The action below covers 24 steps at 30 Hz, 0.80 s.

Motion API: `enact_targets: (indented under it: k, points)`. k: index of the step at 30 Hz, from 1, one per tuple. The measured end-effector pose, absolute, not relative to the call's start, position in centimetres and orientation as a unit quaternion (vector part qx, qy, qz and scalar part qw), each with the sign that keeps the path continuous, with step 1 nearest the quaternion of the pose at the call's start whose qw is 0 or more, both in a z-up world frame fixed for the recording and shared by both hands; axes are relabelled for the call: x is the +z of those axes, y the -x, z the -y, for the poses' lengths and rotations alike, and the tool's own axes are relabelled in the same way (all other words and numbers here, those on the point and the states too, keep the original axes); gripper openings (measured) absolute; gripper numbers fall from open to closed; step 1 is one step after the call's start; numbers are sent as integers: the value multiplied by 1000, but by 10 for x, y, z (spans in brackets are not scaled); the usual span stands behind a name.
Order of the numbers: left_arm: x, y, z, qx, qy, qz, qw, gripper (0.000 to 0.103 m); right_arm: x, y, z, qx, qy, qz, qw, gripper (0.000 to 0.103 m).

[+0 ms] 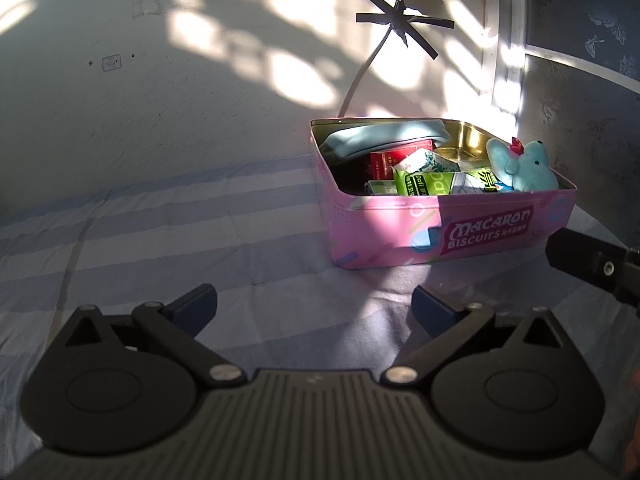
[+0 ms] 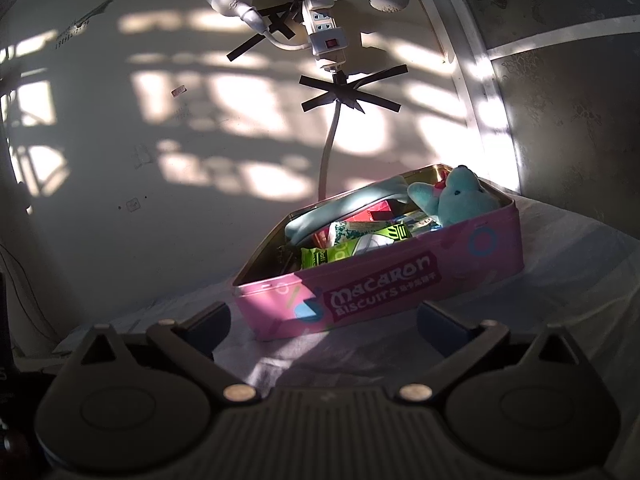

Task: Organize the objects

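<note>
A pink "Macaron Biscuits" tin (image 1: 384,236) stands open on the striped sheet, far right in the left wrist view and centre right in the right wrist view (image 2: 400,284). It holds a teal plush toy (image 1: 528,166) (image 2: 460,200), a light blue pouch (image 1: 380,138) (image 2: 348,208), a red box (image 1: 392,160) and green packets (image 1: 432,184) (image 2: 336,254). My left gripper (image 1: 314,304) is open and empty, short of the tin and to its left. My right gripper (image 2: 322,322) is open and empty just in front of the tin's front wall; part of it shows in the left wrist view (image 1: 592,264).
The striped blue and white sheet (image 1: 160,240) stretches left of the tin. A pale wall (image 1: 200,100) stands behind, with a taped power strip (image 2: 324,28) and cable (image 2: 330,148). A dark patterned panel (image 2: 568,120) closes the right side.
</note>
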<state>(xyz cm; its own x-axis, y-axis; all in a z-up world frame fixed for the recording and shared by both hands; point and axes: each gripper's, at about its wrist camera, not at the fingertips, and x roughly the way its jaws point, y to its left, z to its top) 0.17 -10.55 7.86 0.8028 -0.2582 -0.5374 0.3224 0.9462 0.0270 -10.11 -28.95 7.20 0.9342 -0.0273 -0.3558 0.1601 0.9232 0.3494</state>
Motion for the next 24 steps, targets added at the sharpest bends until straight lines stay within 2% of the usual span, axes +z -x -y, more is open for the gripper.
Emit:
enact_targets:
  k: [24]
  points:
    - [63, 8, 98, -115, -77, -289, 947, 103, 58, 95, 277, -82, -189, -187, 961, 103]
